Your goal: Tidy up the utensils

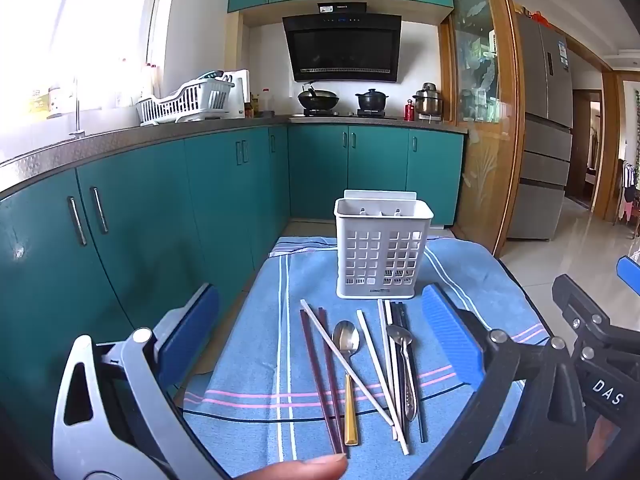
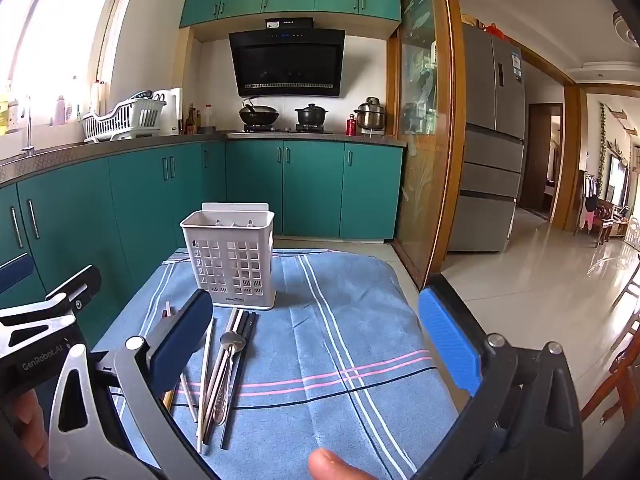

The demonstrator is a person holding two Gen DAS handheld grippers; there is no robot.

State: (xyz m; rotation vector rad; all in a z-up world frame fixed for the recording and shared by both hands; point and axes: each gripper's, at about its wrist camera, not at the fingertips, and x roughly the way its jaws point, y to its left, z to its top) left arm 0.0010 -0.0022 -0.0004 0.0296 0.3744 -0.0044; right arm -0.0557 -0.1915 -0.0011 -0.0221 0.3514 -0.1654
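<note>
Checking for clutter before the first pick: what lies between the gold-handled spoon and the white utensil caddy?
Only bare blue striped cloth: in the left wrist view, nothing lies between the gold-handled spoon and the white utensil caddy.

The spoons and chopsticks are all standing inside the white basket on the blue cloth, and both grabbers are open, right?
Not quite. The white basket holds none of them; the left wrist view shows the spoons and chopsticks lying flat on the blue cloth in front of it. The rest is right: the left gripper and the right gripper are both open.
</note>
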